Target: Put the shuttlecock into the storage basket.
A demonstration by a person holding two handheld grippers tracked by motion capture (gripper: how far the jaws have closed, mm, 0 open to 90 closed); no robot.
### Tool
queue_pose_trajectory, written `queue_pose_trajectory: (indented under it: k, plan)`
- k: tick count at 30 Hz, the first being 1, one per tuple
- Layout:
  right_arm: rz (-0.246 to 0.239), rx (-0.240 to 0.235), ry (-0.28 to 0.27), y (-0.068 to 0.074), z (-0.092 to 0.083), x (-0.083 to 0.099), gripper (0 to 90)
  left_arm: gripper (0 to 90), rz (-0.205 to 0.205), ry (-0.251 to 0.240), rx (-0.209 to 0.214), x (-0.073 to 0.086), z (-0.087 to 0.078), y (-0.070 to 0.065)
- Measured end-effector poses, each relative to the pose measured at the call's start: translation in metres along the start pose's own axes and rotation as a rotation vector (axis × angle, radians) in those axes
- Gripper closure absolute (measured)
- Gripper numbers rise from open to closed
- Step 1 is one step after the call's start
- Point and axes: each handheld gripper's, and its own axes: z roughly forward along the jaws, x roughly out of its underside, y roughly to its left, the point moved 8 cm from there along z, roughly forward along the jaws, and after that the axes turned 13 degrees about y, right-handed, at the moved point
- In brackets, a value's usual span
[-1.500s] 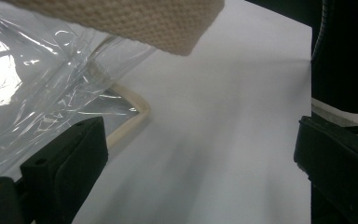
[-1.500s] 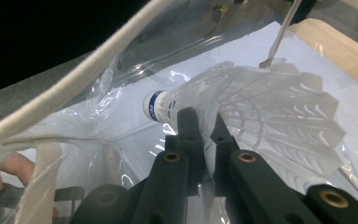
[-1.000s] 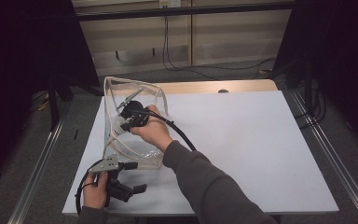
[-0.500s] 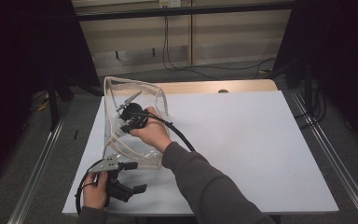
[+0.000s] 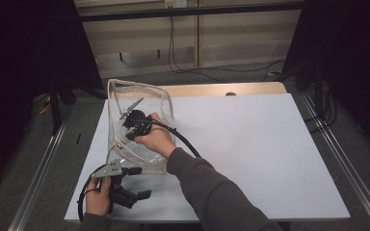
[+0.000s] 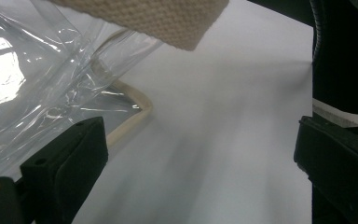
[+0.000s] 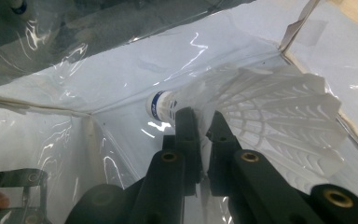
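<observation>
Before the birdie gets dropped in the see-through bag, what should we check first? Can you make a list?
1. Right gripper shut on the shuttlecock: ok, the jaws pinch its white skirt.
2. Shuttlecock inside the clear bag: ok, plastic walls surround it in the right gripper view.
3. Bag mouth open: ok, the right hand reaches into it.
4. Left gripper steadying the bag: not ok, its jaws stand wide open beside the bag's edge.
5. Shuttlecock touching the bag's bottom: cannot tell.
</observation>
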Motion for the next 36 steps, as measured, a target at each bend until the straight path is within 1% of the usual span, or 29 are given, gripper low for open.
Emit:
queue_pose_trajectory:
  k: [3,5,10,13,14,16,17,19,21,23,25,28,31,32,33,36]
  plan:
    - [-0.004,-0.002,0.011,0.001,0.002,0.001,86.4,2.9,0.004,0.0,-0.004,0.0,0.0,0.0]
    - [-0.009,-0.002,0.014,0.001,0.003,0.002,86.4,2.9,-0.001,-0.001,0.001,0.0,0.0,0.0]
    - [-0.006,-0.006,0.032,0.001,0.005,0.003,86.4,2.9,-0.002,-0.002,0.001,0.0,0.0,0.0]
    - [-0.017,-0.006,0.035,0.002,0.007,0.004,85.7,2.9,0.004,0.0,-0.003,0.0,0.0,0.001]
    - [-0.012,-0.013,0.037,0.003,0.008,0.004,83.8,2.9,0.004,0.003,-0.003,0.0,0.0,0.001]
    - [-0.008,-0.026,0.045,0.005,0.01,0.005,76.3,2.9,0.005,0.003,-0.003,0.0,0.0,0.001]
    - [-0.009,-0.014,0.047,0.004,0.01,0.005,73.5,2.9,0.005,0.0,-0.002,0.0,0.0,0.001]
    - [-0.008,-0.021,0.052,0.005,0.011,0.005,67.6,2.9,0.004,0.001,-0.002,0.0,0.0,0.001]
    - [0.006,-0.022,0.048,0.004,0.01,0.005,66.5,2.9,0.004,0.001,-0.003,0.0,0.0,0.001]
    - [0.011,-0.027,0.051,0.004,0.01,0.005,62.2,2.9,0.005,0.002,-0.004,0.0,0.0,0.001]
    - [0.019,-0.024,0.052,0.003,0.01,0.005,58.5,2.9,0.005,0.005,-0.004,0.0,0.0,0.001]
    - [0.031,-0.024,0.059,0.002,0.011,0.006,56.2,2.9,0.006,0.003,-0.004,0.0,0.0,0.001]
    - [0.035,-0.019,0.061,0.002,0.011,0.006,50.0,2.9,0.007,0.006,-0.008,0.001,0.0,0.001]
    - [0.037,-0.019,0.062,0.002,0.01,0.006,48.5,2.9,0.003,0.005,-0.003,0.001,0.0,0.001]
    - [0.035,-0.017,0.065,0.002,0.01,0.006,47.8,2.9,0.003,0.004,-0.003,0.001,0.0,0.001]
    - [0.048,-0.012,0.063,0.001,0.009,0.006,45.4,2.9,0.002,0.001,-0.002,0.0,0.0,0.0]
